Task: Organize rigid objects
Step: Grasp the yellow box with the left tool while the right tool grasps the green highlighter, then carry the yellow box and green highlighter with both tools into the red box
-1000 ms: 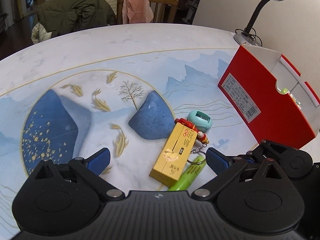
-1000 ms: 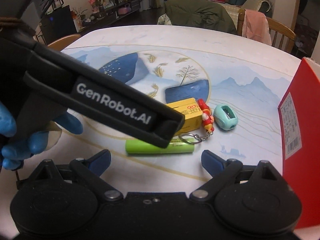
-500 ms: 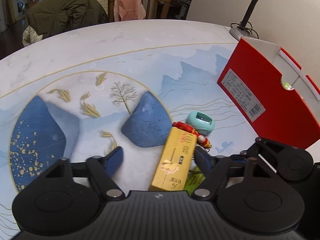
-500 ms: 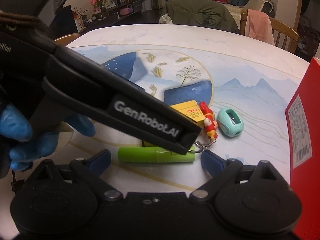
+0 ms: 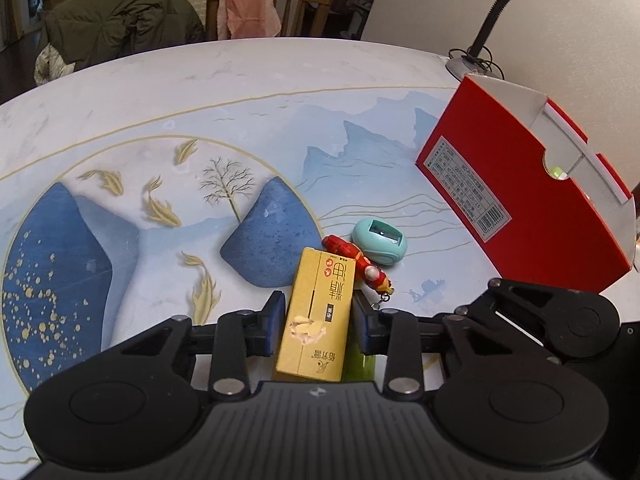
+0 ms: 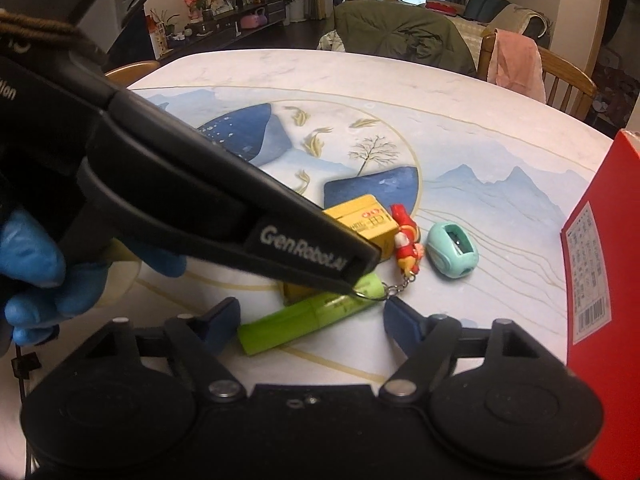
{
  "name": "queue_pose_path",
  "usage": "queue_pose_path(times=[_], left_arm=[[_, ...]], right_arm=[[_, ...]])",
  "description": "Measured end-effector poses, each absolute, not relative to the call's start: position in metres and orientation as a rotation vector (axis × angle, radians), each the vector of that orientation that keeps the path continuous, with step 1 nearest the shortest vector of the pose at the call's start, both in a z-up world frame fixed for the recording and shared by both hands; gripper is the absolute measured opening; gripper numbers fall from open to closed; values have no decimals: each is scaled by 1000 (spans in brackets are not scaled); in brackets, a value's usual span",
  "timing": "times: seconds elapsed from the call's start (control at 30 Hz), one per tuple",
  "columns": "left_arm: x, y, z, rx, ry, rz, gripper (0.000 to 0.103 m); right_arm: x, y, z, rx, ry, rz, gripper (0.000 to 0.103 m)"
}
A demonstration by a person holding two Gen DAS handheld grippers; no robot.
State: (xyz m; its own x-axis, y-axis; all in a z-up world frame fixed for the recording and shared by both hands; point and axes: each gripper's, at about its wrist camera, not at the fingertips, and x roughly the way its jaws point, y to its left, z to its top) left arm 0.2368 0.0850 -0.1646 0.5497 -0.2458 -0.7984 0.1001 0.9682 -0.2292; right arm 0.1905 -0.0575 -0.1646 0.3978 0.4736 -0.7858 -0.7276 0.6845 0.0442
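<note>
A yellow box [image 5: 324,280] lies on the painted table, and my left gripper [image 5: 319,320] is closing on it, its blue pads against both long sides. Beside the box lie a green marker [image 6: 312,316], a red figure keychain [image 6: 406,244] and a teal sharpener [image 6: 452,250]. My right gripper [image 6: 312,320] is closing around the marker, which lies between the fingers with both pads clear of it. The left gripper's black body [image 6: 200,208] crosses the right wrist view and hides much of the box.
A red box [image 5: 520,208] stands on the table at the right, with a desk lamp [image 5: 480,32] behind it. A blue-gloved hand [image 6: 32,280] holds the left gripper. Chairs with a coat and a pink cloth [image 5: 248,8] stand at the far edge.
The left jaws have closed from wide apart onto the yellow box. The right jaws have narrowed around the green marker, whose right end has swung away from the camera.
</note>
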Motion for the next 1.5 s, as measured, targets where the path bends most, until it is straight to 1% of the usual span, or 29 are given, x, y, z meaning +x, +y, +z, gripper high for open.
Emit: queue_pose_path(times=[0.07, 0.13, 0.17, 0.3, 0.33, 0.4, 0.43, 0.47, 0.5, 0.57, 0.67, 0.77, 0.97, 1.13, 1.5], left_arm=[[235, 88, -165, -183, 973, -194, 34], [233, 90, -164, -194, 974, -180, 33], [231, 91, -163, -200, 973, -175, 32], [223, 98, -160, -235, 966, -142, 31], [221, 100, -160, -243, 966, -134, 31], [217, 104, -160, -258, 969, -118, 31], [215, 106, -160, -264, 969, -109, 31], [213, 108, -160, -271, 969, -102, 31], [211, 110, -160, -278, 969, -96, 31], [206, 112, -159, -289, 967, -84, 31], [200, 114, -158, -302, 963, -66, 31], [193, 115, -155, -317, 961, -55, 30], [178, 110, -148, -337, 962, -45, 29], [165, 100, -140, -365, 968, -52, 29], [151, 57, -88, -362, 917, -104, 29]], right_arm=[[188, -59, -164, -339, 864, 763, 64], [186, -62, -163, -336, 865, 761, 58], [185, -63, -163, -334, 868, 760, 56], [183, -61, -161, -349, 876, 741, 55], [183, -60, -161, -356, 875, 732, 52], [183, -61, -160, -351, 877, 717, 46], [184, -62, -159, -340, 881, 721, 39], [184, -64, -159, -334, 884, 720, 34], [184, -66, -159, -327, 889, 718, 33], [184, -71, -158, -312, 896, 712, 25], [186, -79, -157, -281, 910, 692, 16], [185, -87, -156, -262, 925, 675, 14], [171, -111, -145, -206, 933, 630, 14], [162, -128, -126, -161, 892, 616, 14], [150, -172, -74, -82, 813, 590, 14]])
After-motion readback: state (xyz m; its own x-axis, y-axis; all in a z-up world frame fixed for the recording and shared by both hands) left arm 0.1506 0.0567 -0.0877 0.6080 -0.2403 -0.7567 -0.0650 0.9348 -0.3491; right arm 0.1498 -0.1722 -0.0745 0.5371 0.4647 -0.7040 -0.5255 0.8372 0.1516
